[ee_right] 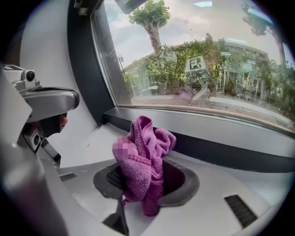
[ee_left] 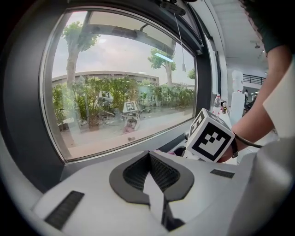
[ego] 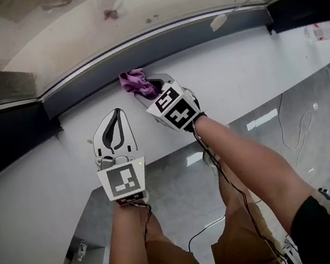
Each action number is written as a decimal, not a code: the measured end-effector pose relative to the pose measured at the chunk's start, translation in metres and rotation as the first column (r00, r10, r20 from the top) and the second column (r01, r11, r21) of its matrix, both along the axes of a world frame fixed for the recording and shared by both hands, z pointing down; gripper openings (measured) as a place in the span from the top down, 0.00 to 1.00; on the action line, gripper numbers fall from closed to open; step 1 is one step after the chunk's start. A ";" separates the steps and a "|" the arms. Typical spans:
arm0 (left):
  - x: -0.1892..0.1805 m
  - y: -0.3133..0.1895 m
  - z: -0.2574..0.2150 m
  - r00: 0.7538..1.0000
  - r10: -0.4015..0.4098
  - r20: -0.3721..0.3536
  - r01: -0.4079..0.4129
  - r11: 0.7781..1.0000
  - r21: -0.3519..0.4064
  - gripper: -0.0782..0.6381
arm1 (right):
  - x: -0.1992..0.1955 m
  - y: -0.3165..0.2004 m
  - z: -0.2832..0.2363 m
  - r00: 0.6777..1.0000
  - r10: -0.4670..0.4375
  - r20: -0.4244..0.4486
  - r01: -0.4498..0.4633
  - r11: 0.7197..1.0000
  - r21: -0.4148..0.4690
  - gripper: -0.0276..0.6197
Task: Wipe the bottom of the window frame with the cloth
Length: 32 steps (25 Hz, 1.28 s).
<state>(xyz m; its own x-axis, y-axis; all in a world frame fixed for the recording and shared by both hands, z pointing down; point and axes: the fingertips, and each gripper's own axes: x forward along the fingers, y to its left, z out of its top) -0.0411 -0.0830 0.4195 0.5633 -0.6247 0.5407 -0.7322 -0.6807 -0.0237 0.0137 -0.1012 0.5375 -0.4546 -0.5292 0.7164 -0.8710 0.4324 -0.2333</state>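
Note:
A bunched purple cloth [ego: 136, 82] sticks out of my right gripper [ego: 147, 87], which is shut on it. In the right gripper view the cloth [ee_right: 144, 154] stands up between the jaws, just short of the dark bottom rail of the window frame [ee_right: 221, 148]. In the head view that rail [ego: 157, 47] runs across the top, and the cloth's tip touches or nearly touches it. My left gripper [ego: 113, 123] rests lower left on the white sill [ego: 47, 179], jaws shut with nothing between them. The left gripper [ee_left: 148, 170] points at the window pane.
The white sill [ego: 255, 69] runs wide to both sides. A small bottle [ego: 325, 30] lies at its far right end. Below the sill, cables [ego: 296, 128] trail over a glossy grey floor. The person's legs stand under the grippers.

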 end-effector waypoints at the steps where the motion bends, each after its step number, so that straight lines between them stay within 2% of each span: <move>1: 0.006 0.001 0.000 1.000 0.002 0.001 -0.002 1.000 -0.001 0.89 | 0.006 0.001 0.000 1.000 0.004 0.001 -0.004 1.000 -0.001 0.71; 9: 0.054 0.009 0.013 0.999 0.031 0.011 -0.031 0.999 -0.027 0.89 | 0.051 0.011 0.004 1.000 0.026 0.007 -0.026 1.000 0.003 0.71; 16: 0.109 0.021 0.029 0.995 0.104 0.006 -0.103 0.993 -0.052 0.89 | 0.093 0.019 0.005 0.999 0.042 -0.015 -0.042 0.999 0.016 0.71; 32: 0.207 0.033 0.042 0.982 0.178 -0.065 -0.182 0.980 -0.077 0.89 | 0.183 0.035 0.008 0.995 0.075 -0.060 -0.073 0.996 0.044 0.71</move>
<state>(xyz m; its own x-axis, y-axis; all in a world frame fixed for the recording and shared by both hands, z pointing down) 0.1660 -0.0501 0.4614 0.6941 -0.4651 0.5495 -0.5961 -0.7993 0.0765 0.1963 -0.0666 0.5453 -0.3689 -0.5897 0.7185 -0.9131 0.3745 -0.1615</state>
